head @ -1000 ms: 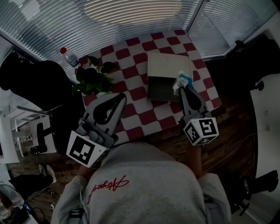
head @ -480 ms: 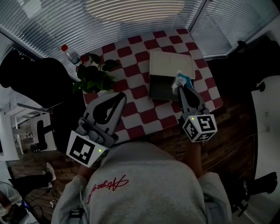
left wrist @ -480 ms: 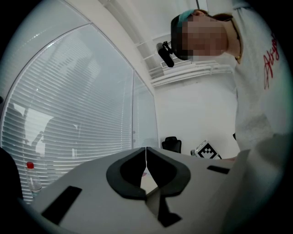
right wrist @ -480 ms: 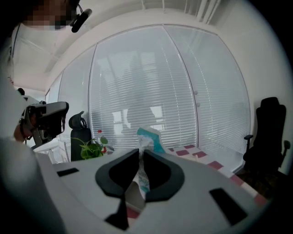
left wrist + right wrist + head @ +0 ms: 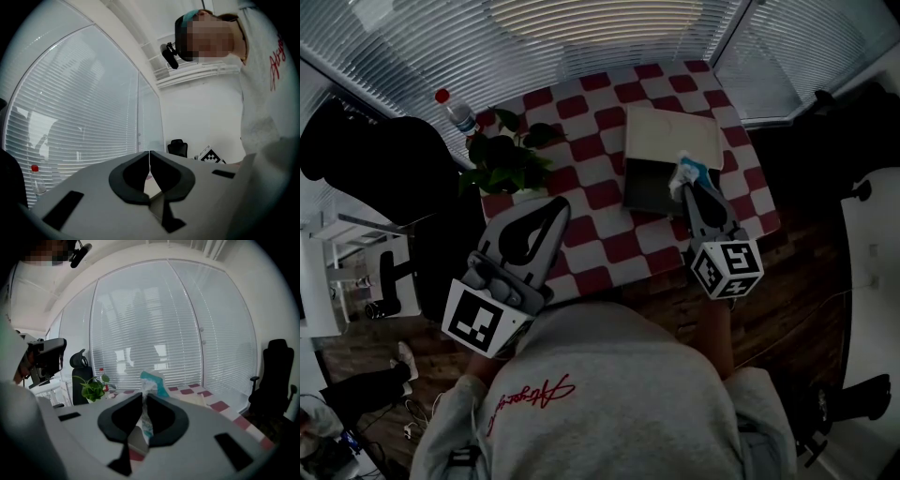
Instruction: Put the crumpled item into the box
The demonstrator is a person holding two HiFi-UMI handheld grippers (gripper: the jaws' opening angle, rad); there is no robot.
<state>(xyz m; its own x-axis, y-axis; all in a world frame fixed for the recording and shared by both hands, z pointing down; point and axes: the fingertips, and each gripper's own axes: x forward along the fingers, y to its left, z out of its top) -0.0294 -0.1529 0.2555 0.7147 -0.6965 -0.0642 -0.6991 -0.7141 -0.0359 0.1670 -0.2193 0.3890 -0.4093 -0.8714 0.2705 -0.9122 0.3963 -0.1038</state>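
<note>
Clamping the crumpled item (image 5: 687,172), a wad of white and teal, the right hand-held gripper (image 5: 687,187) held it just above the near right edge of the box (image 5: 670,139), whose pale lid lay folded back beyond a dark interior. In the right gripper view the jaws were narrowed onto the crumpled item (image 5: 152,380), which stuck up above the tips of the right hand-held gripper (image 5: 143,399). Compared with a second earlier, the wad had kept much the same place against the box; the marker cube had risen slightly in the head view, and the whole red-and-white checked counter (image 5: 591,178) had slid a little up and right in the frame. The left hand-held gripper (image 5: 559,204) hung over the near left part of the counter, well apart from the box and hardly moved from before; the left gripper view showed the jaws of the left hand-held gripper (image 5: 149,157) pressed together with nothing between them. A potted plant (image 5: 502,164) stood at the counter's left edge with a red-capped bottle (image 5: 455,110) just beyond it, and a black chair (image 5: 384,159) sat beside the counter on that side. The person's grey sweatshirt (image 5: 600,394) filled the lower part of the head view.
</note>
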